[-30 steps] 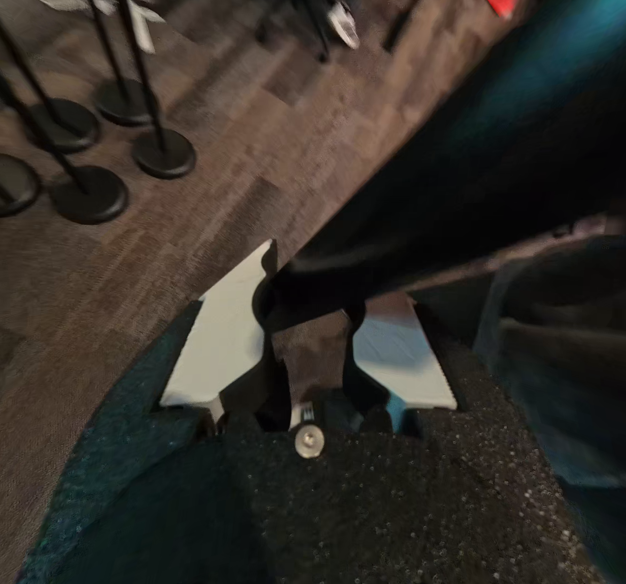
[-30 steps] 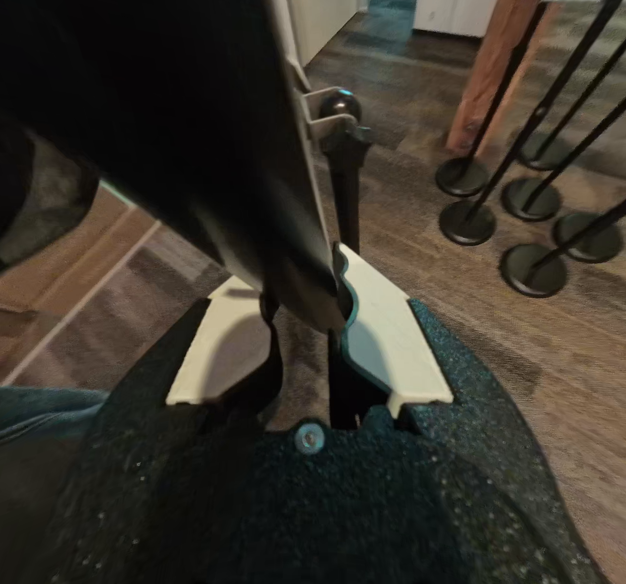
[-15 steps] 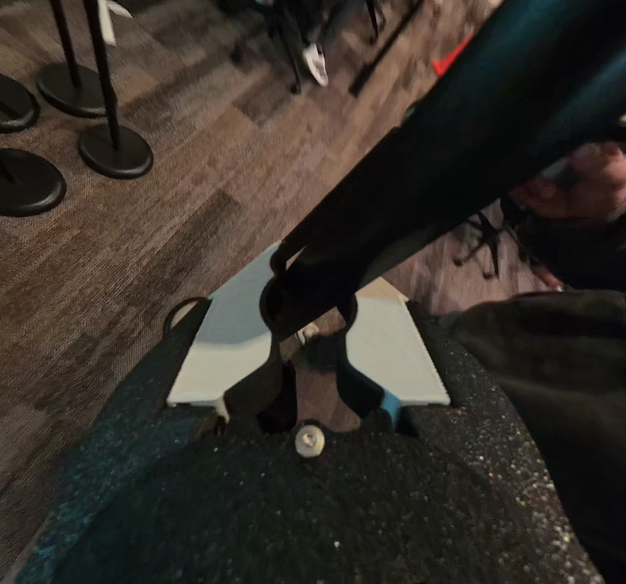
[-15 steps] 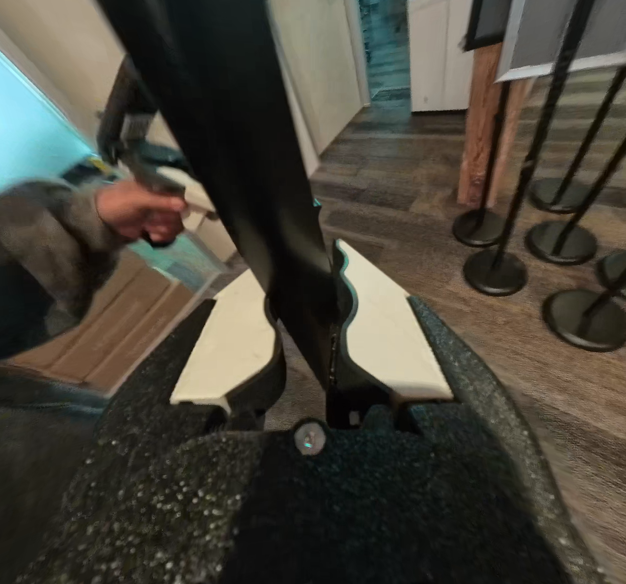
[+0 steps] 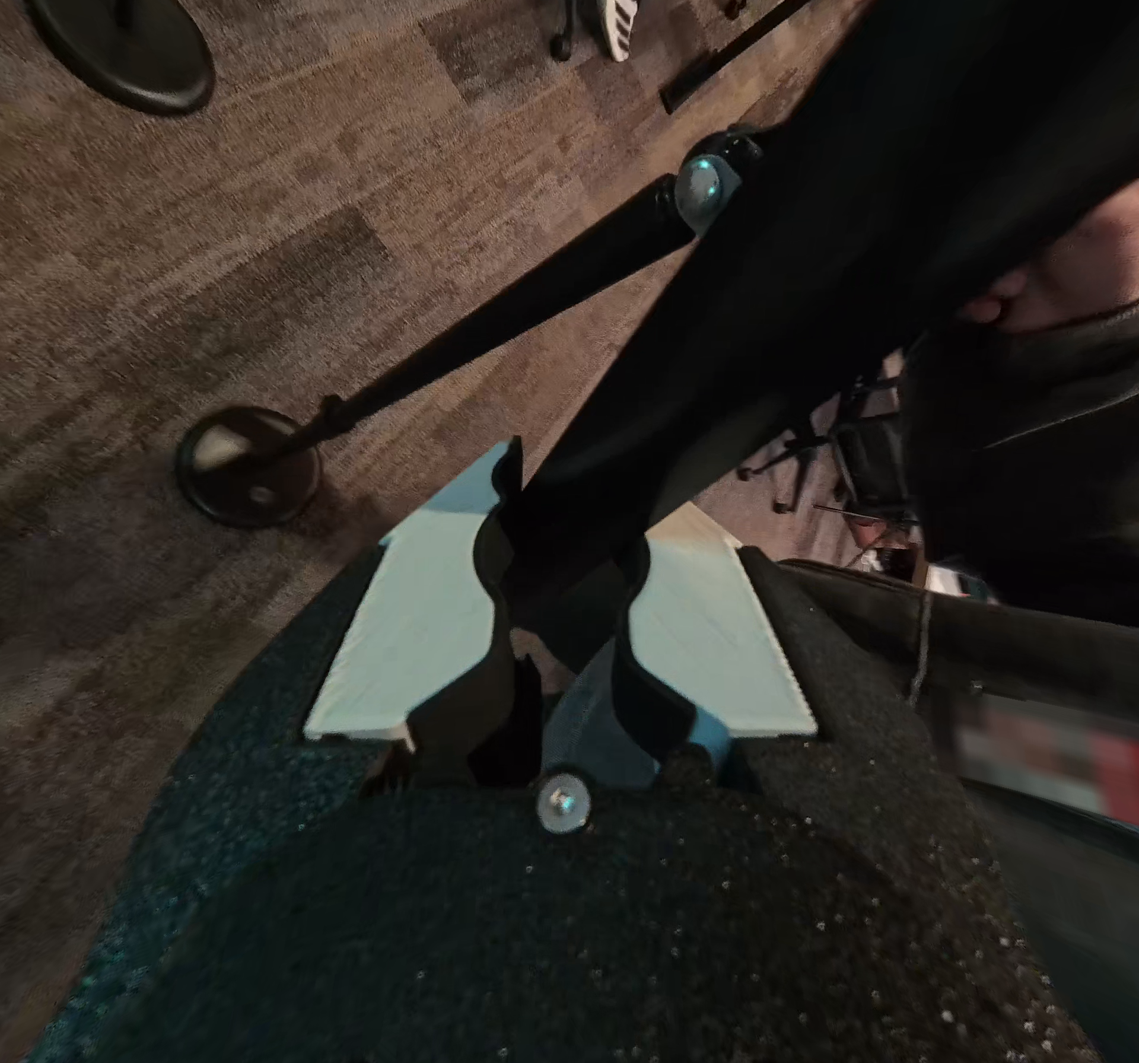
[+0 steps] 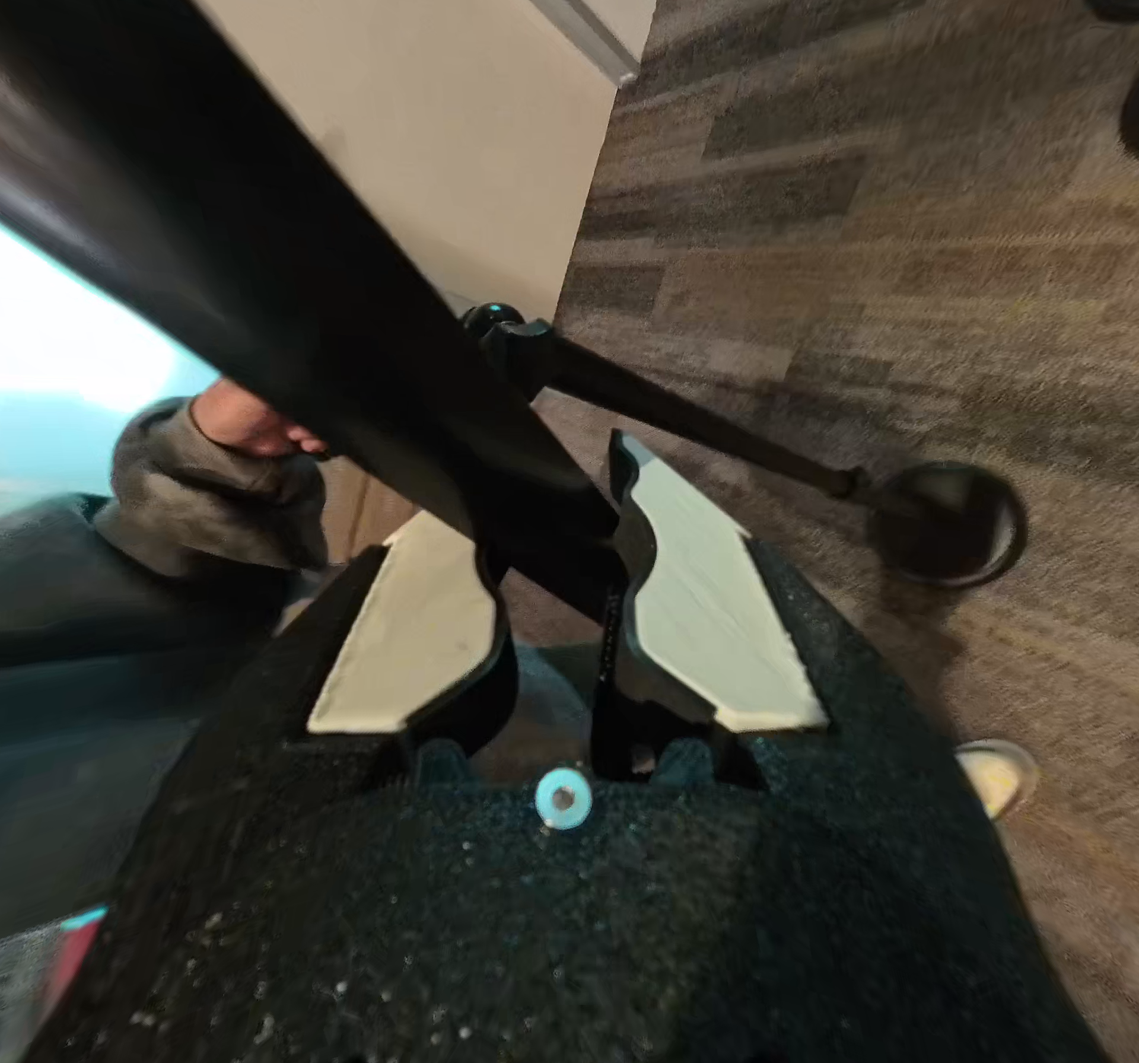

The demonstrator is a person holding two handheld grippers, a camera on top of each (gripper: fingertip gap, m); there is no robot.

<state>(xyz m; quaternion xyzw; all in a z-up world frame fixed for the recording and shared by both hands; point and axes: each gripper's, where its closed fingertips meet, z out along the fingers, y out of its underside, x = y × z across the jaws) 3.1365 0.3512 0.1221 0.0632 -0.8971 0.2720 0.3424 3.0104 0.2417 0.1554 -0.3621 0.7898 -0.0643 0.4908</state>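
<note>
Black panel on pole stand: L gripper and R gripper each clamp its edge, jaws narrowed to panel thickness. Vs 1 s ago I see both cams swung; pole + round base now in view over carpet. Base-floor contact: can't tell.

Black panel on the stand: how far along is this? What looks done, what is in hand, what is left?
Done: the left gripper and right gripper are each shut on an edge of the black panel. In hand: the panel is held between them, joined at a pivot to its pole, whose round base appears to rest on the carpet. Left: both grips are unreleased; where the panel should end up cannot be told.
</note>
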